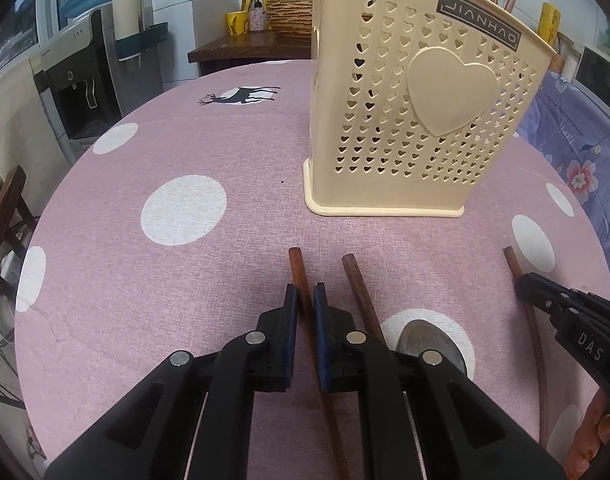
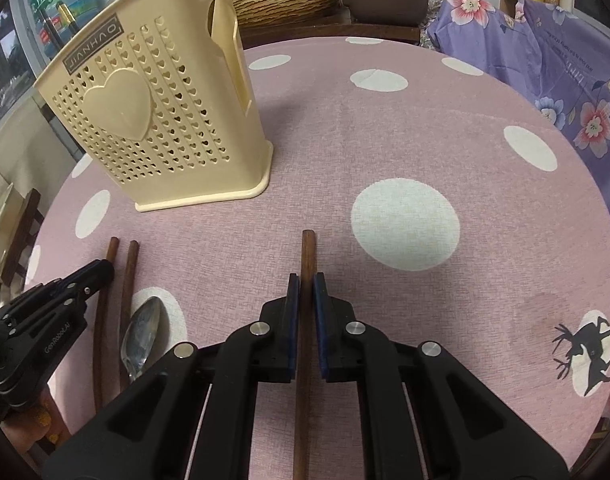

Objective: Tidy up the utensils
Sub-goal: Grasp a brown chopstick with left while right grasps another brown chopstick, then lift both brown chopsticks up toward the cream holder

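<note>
Round worktop (image 2: 385,128) under a pink spotted cloth, and standing upright toward its far side is the cream holder (image 1: 409,120), heart-punched walls, a couple of sticks already poking out of its top, so that's clearly the destination. Near edge now: three brown chopsticks and a spoon lie flat, all pointing roughly at the holder, handy for lifting end-first. Left gripper (image 1: 303,300) sits low over the left chopstick (image 1: 301,280), jaws nearly closed with the stick running between the blue pads; whether they're truly pinching or just about to, I can't tell. Right gripper (image 2: 303,292), same story on the right chopstick (image 2: 308,252), jaws narrowed right against it, looks like contact, and the stick lies flat on the cloth. Both grabs are well back from the far tip, leaving that end free to drop into the holder, I'd say. Between them, the middle chopstick (image 1: 355,284) waits untouched, and the spoon (image 2: 143,332) rests just beside it, bowl toward the holder.
</note>
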`<action>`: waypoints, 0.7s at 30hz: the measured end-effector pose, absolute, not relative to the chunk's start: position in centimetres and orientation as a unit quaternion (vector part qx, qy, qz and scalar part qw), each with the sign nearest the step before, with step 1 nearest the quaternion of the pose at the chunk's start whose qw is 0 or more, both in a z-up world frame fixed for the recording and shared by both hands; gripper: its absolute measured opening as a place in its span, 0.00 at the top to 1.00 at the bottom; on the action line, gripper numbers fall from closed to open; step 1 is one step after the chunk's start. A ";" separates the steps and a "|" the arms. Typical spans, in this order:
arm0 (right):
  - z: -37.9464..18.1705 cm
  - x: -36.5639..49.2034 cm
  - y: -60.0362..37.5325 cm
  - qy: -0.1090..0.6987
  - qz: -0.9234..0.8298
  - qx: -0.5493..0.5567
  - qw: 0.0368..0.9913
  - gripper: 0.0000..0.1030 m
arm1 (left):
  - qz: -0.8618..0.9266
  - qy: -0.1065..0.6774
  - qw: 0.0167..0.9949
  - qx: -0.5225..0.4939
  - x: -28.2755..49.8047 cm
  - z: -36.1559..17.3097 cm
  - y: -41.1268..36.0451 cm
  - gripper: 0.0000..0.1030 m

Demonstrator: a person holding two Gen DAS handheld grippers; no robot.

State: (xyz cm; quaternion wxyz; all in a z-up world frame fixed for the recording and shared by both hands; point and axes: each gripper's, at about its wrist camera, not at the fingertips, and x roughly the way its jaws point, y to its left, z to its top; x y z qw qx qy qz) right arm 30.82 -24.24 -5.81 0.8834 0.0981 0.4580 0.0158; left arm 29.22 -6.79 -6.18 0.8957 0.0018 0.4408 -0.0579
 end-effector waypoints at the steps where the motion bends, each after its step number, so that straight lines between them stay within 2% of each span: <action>1: -5.7 30.7 -24.2 0.455 0.019 0.100 0.885 0.92 | -0.059 0.441 0.896 -0.001 29.1 -6.1 -6.7 0.92; 9: -2.0 28.4 -25.5 0.390 0.065 0.138 0.908 0.92 | -0.095 0.403 0.909 -0.047 27.4 -2.8 -5.3 0.92; 16: 4.1 23.9 -27.5 0.297 0.116 0.160 0.934 0.92 | -0.124 0.309 0.941 -0.066 22.7 4.6 -3.4 0.92; 21: 7.8 20.7 -28.5 0.244 0.139 0.162 0.946 0.93 | -0.134 0.258 0.955 -0.064 20.0 8.0 -2.6 0.92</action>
